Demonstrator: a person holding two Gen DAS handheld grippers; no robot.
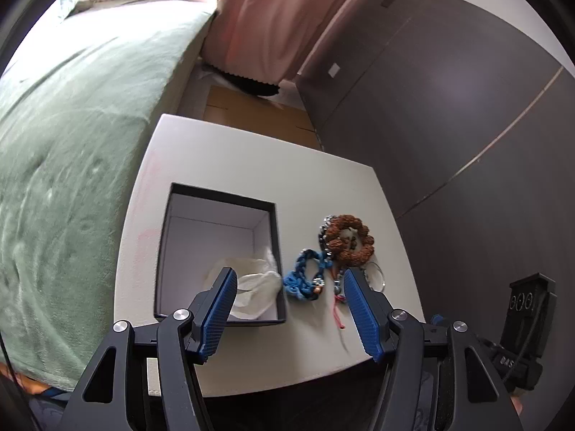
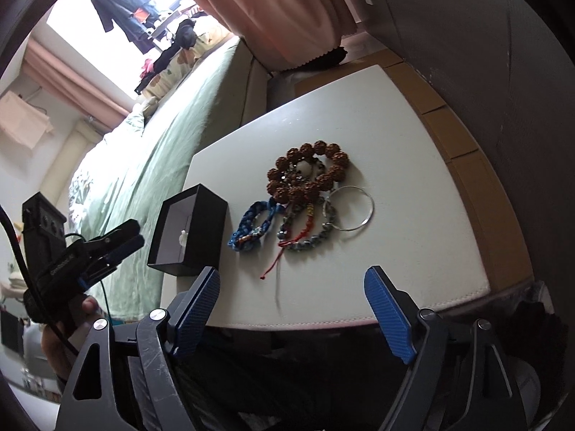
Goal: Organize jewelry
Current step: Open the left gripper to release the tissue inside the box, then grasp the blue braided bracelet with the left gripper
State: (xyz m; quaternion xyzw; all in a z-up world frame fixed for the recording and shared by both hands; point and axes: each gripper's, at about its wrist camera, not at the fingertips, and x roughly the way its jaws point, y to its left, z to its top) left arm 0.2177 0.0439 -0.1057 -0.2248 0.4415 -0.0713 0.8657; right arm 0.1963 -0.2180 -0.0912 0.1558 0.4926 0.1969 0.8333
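Note:
A black open box (image 1: 219, 251) with white lining and crumpled white tissue (image 1: 251, 287) stands on a white table (image 1: 251, 154); it also shows in the right wrist view (image 2: 190, 230). Beside it lies a heap of jewelry: a blue braided bracelet (image 1: 303, 276) (image 2: 251, 224), a brown bead bracelet (image 1: 348, 239) (image 2: 305, 172), a silver bangle (image 2: 350, 208), a grey bead bracelet with red cord (image 2: 305, 237). My left gripper (image 1: 289, 280) is open above the box's near right corner and the blue bracelet. My right gripper (image 2: 291, 280) is open and empty over the table's near edge.
A bed with a green blanket (image 1: 72, 143) runs along the table's left side. A dark cabinet wall (image 1: 467, 125) stands on the right. A pink curtain (image 1: 269, 18) hangs behind. The left gripper also shows in the right wrist view (image 2: 122, 240) by the bed.

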